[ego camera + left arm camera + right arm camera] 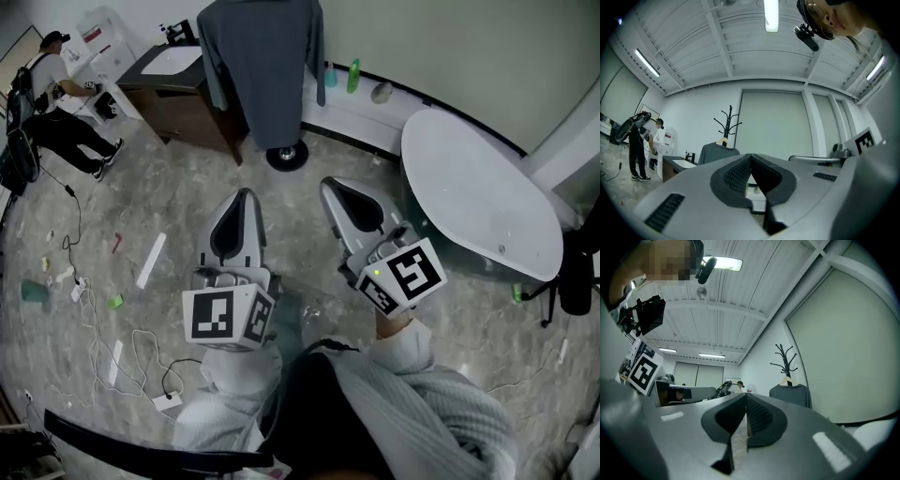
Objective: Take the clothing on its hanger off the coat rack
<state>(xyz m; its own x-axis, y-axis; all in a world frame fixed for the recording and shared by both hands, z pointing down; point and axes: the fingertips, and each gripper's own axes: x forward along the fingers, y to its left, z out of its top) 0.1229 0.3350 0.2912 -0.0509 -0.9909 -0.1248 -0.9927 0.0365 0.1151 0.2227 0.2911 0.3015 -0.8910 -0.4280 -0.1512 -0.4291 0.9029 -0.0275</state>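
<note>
hooks of the black branching coat rack [727, 121] show only in gripper views; the dark grey top [717, 153] on a pale hanger [723, 140] hangs smooth, well ahead of the left gripper [246, 195] and right gripper [329, 185], both closed and empty.

grey top [262, 66] on a pale hanger [786, 380]
hangs from the black coat rack [729, 119], shoulders level, body draping down its pole

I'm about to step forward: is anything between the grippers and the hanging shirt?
Nothing visible does. Bare floor separates the left gripper and right gripper from the grey shirt on the coat rack; wooden cabinet and white table stand aside.
</note>
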